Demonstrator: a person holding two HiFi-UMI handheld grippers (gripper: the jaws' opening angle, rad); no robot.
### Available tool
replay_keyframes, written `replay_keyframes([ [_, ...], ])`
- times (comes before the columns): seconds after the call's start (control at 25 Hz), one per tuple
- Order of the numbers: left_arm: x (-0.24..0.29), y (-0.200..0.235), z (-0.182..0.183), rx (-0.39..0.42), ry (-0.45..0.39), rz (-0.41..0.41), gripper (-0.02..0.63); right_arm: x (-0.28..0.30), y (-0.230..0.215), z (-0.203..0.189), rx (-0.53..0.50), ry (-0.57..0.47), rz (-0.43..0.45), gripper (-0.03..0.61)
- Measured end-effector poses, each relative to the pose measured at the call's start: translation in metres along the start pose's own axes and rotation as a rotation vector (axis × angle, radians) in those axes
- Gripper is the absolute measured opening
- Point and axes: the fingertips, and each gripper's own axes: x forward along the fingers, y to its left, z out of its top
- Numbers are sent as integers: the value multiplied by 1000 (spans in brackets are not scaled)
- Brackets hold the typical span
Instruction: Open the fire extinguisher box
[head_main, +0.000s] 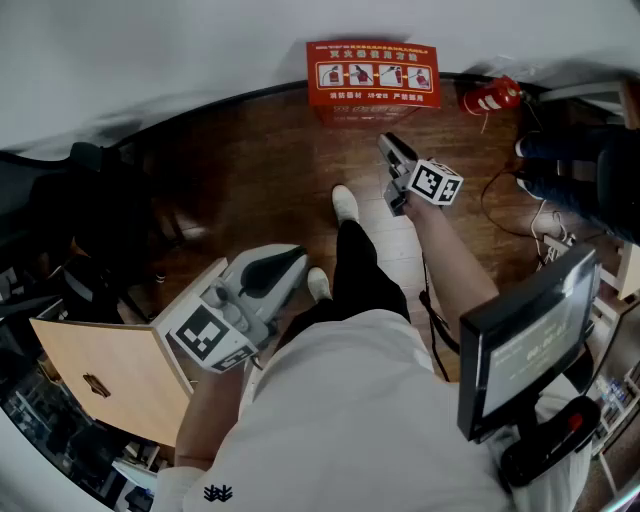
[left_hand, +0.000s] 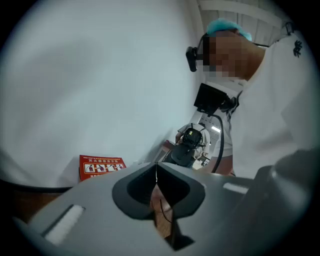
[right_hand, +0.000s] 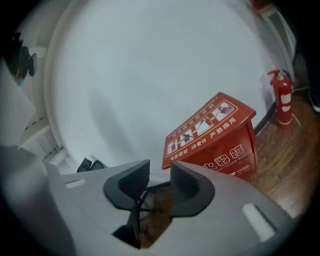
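Observation:
The red fire extinguisher box (head_main: 372, 75) stands on the wooden floor against the white wall, its sloped picture lid (right_hand: 207, 124) down. My right gripper (head_main: 392, 150) is held out towards it and stops well short of it. Its jaws stand apart in the right gripper view (right_hand: 160, 172) with nothing between them. My left gripper (head_main: 288, 264) hangs low by my legs, far from the box. In the left gripper view its fingertips (left_hand: 156, 169) meet and hold nothing, and the box (left_hand: 101, 166) shows small at the left.
A red extinguisher (head_main: 490, 97) stands on the floor just right of the box, also in the right gripper view (right_hand: 282, 100). Cables (head_main: 515, 205) trail across the floor at the right. A monitor on a stand (head_main: 525, 340) is close at my right, a wooden panel (head_main: 100, 370) at my left.

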Motion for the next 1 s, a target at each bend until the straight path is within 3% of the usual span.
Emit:
replay_keyframes([
  [0.2, 47, 14, 37, 5, -31, -40, -3, 52, -61, 21, 113, -10, -41, 149],
  [0.4, 69, 26, 43, -42, 2, -52, -3, 76, -104, 30, 255, -48, -103, 175],
  [0.72, 81, 35, 36, -91, 33, -49, -3, 85, -119, 52, 373, -175, -44, 167],
  [1.0, 82, 38, 35, -101, 37, -59, -3, 80, -117, 51, 410, -177, -33, 120],
])
